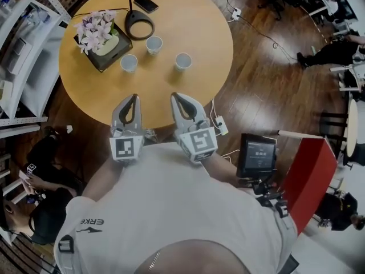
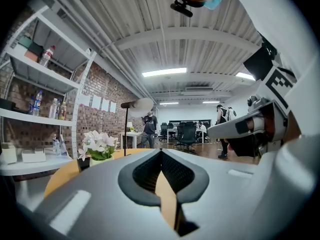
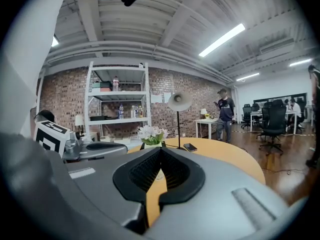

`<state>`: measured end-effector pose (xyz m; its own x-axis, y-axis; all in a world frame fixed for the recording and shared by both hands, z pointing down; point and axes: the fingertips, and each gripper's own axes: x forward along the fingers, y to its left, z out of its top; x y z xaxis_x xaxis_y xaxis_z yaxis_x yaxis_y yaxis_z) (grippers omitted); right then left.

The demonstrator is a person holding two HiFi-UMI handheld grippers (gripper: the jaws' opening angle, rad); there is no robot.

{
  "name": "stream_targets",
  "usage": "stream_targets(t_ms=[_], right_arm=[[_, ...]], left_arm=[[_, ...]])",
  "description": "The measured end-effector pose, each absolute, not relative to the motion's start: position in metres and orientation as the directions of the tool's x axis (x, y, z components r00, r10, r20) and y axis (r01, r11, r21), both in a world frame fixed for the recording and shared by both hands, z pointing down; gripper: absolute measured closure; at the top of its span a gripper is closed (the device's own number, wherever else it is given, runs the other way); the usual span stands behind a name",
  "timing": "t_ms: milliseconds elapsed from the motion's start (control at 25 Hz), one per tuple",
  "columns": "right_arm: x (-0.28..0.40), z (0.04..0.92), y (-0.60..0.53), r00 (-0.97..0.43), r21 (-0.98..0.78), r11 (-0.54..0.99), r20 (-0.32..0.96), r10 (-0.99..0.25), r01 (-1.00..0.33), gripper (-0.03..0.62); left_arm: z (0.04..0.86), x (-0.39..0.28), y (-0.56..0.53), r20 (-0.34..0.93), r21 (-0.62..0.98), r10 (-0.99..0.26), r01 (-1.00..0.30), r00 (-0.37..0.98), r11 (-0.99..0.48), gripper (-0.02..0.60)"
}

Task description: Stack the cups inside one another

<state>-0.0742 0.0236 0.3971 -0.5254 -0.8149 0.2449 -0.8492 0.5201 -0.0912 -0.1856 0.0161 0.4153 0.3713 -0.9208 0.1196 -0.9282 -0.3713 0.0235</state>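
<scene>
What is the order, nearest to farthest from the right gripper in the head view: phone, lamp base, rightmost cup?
1. Rightmost cup, just ahead of the right gripper.
2. Lamp base, farther back, to the left.
3. Phone, farthest back.

The right gripper fills the bottom of the frame, big and grey. Its jaws are closed, the tips touch in the middle, and nothing is held between them. Through the small gap under the tips you can see a bit of the orange desk, which is round and spreads to the right. On it, just above the jaws, are white flowers, a tall lamp and a dark phone. The left gripper pokes in at the left with its black-and-white cube. Behind it is a white shelf by a brick wall. A person stands far back at the right.
</scene>
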Motion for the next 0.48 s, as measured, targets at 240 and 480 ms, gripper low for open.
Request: stream_targets(t_ms=[240,480], right_arm=[[-0.089,0.401,-0.008,-0.511,-0.090,0.507,0.269,-0.816,-0.857,0.580],[-0.093,0.414,-0.037,-0.542,-0.104,0.537,0.291,-0.788,-0.837,0.580]], left_arm=[[0.423,-0.201,-0.016,0.135,0.038,-0.920,-0.929,0.369,-0.367,0.580],[0.436,-0.206,-0.042,0.163,0.040,-0.926,-0.940,0.342,-0.340,0.580]])
